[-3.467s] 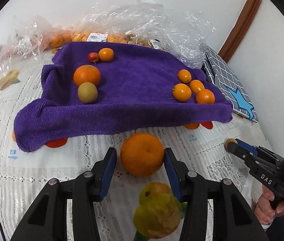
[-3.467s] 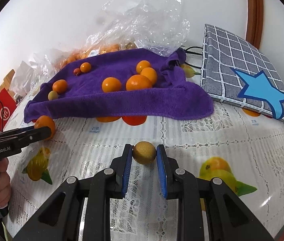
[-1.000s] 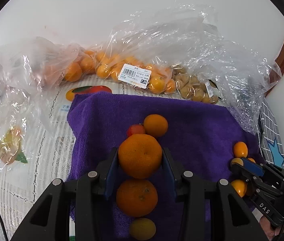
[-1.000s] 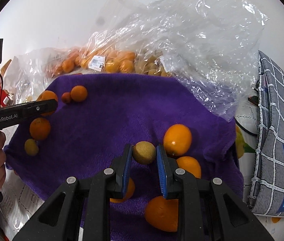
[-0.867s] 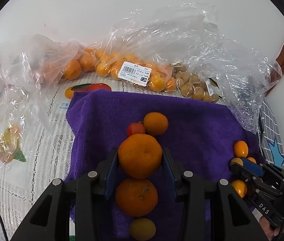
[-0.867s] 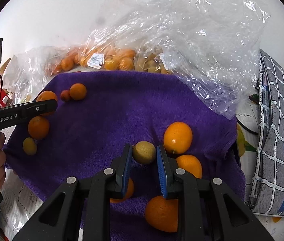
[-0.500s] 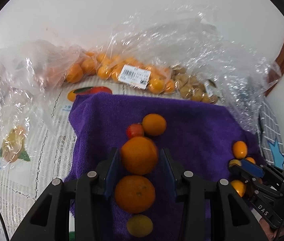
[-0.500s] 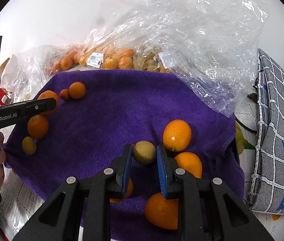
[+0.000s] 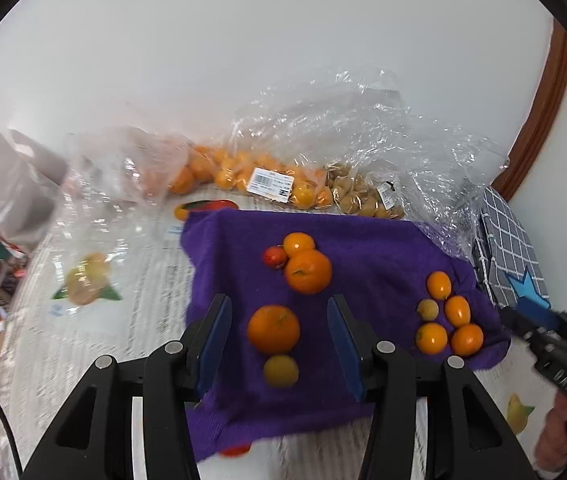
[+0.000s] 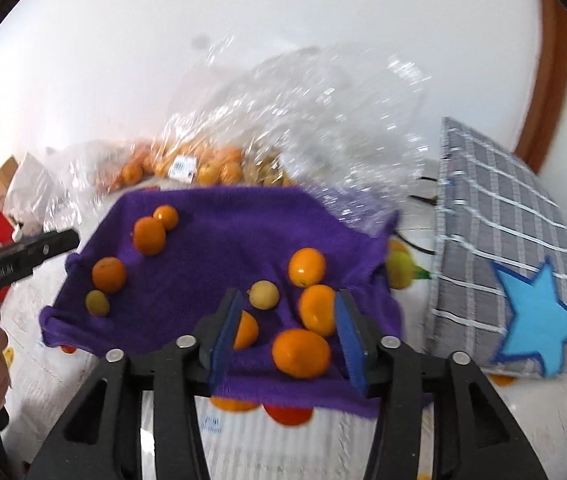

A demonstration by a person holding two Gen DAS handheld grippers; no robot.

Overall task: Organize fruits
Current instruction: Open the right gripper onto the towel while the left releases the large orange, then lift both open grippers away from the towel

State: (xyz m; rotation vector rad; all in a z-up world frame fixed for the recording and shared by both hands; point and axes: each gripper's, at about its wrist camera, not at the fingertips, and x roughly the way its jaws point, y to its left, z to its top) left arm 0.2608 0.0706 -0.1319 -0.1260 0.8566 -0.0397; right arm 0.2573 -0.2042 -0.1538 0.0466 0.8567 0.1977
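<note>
- My left gripper [image 9: 279,336] has just been opening; its blue pads stand apart, holding nothing, above the purple terry towel [image 9: 371,248].
- The large round orange I carried [image 9: 308,271] lies on the towel ahead of that gripper, touching a smaller orange [image 9: 298,243] and a small red fruit [image 9: 275,257].
- Between the left pads I see another big orange [image 9: 273,329] and a yellowish round fruit [image 9: 281,370] below, resting on the cloth, untouched.
- My right gripper [image 10: 286,330] has also just been opening, empty.
- The small yellow-green fruit [image 10: 263,295] sits on the towel just ahead of its left pad, beside oval orange kumquats [image 10: 307,267].
- Clear plastic bags of fruit [image 9: 283,184] lie behind the towel on the lace-covered table [image 9: 83,320].
- A grey checked cushion with a blue star [image 10: 523,280] lies to the right.
</note>
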